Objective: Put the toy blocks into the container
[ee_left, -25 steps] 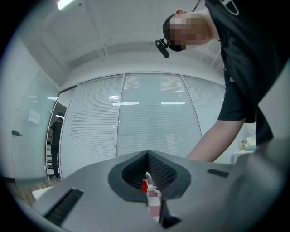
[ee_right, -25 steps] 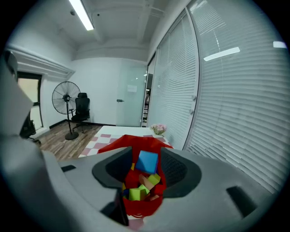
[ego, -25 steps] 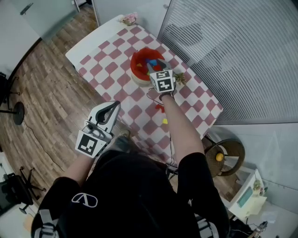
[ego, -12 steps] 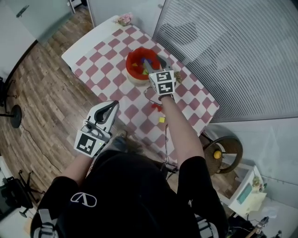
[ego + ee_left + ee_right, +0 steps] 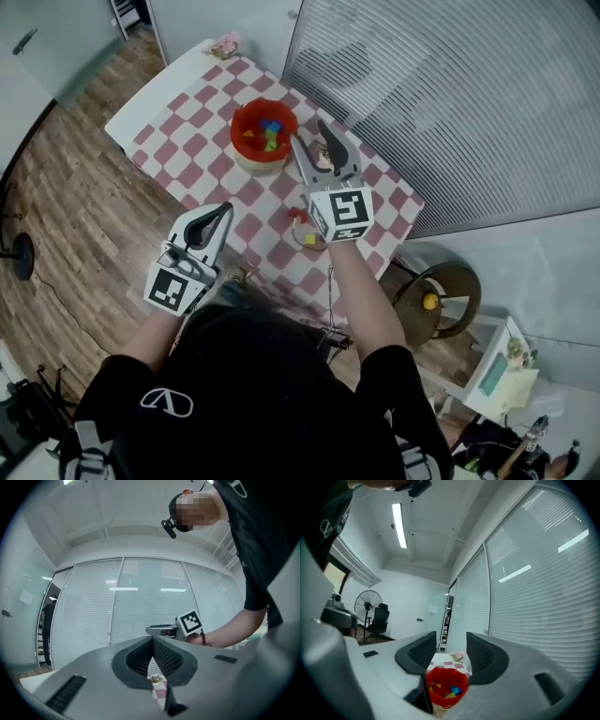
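Right gripper (image 5: 309, 134) is hovering beside the container (image 5: 237, 141), jaws apart, empty — seemingly ready for the near blocks (image 5: 298, 215); left gripper (image 5: 223, 211) is idling shut, holding nothing

Wooden floor (image 5: 84, 216), blind-covered glass walls (image 5: 450, 94), a standing fan (image 5: 367, 605).

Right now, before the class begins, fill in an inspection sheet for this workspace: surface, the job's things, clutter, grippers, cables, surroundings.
Surface: table under a red-and-white checked cloth.
Job's things: red container holding several toy blocks; a red block and a yellow block lie loose on the cloth.
Clutter: pink flowers at the far corner.
Grippers: left gripper shut, empty; right gripper open, empty, pointing at the container.
Cables: a thin cord seems to loop by the loose blocks; unclear.
Surroundings: wood floor, window blinds.
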The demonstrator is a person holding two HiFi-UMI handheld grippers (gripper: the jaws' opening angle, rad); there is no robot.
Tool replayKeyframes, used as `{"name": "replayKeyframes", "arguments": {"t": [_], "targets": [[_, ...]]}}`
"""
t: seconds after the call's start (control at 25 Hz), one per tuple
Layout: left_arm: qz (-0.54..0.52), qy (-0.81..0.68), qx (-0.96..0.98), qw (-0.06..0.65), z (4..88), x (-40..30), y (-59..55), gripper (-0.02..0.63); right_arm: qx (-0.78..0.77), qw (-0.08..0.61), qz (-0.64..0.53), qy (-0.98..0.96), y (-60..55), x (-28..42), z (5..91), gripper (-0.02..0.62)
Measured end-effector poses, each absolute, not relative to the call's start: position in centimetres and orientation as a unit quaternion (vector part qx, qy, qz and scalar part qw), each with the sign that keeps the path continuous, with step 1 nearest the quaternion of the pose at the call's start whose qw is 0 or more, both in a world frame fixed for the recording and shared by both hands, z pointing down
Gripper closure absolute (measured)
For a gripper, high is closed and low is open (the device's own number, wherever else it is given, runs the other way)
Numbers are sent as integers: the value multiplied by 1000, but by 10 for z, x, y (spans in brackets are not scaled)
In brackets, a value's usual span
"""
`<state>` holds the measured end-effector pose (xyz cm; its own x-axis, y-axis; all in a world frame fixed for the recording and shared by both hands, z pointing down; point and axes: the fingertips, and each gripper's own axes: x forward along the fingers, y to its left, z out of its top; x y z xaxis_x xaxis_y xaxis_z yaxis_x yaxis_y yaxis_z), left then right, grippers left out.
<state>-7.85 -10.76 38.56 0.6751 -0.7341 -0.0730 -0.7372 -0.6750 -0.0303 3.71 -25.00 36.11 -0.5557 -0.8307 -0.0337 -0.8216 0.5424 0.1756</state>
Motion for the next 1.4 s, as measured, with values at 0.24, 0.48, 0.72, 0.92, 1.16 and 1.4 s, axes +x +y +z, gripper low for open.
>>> {"name": "replayKeyframes", "arguments": {"t": [0.24, 0.48, 0.72, 0.92, 1.16, 1.4], "targets": [[35, 376, -925, 35, 381, -59, -111, 600, 498, -24, -96, -862, -174, 76, 326, 402], [42, 346, -937, 37, 376, -38, -112, 600, 538, -34, -90, -838, -124, 115, 325, 405], [44, 323, -945, 38, 378, -20, -112, 600, 565, -22, -69, -822, -105, 136, 350, 403], [40, 315, -947, 36, 380, -15, -112, 600, 573, -18, -72, -816, -102, 142, 351, 403], [40, 317, -947, 38, 381, -17, -115, 600, 582, 4, -54, -811, -108, 148, 378, 403], [39, 321, -946, 36, 384, -21, -116, 600, 594, 82, 36, -799, -116, 160, 486, 394]]}}
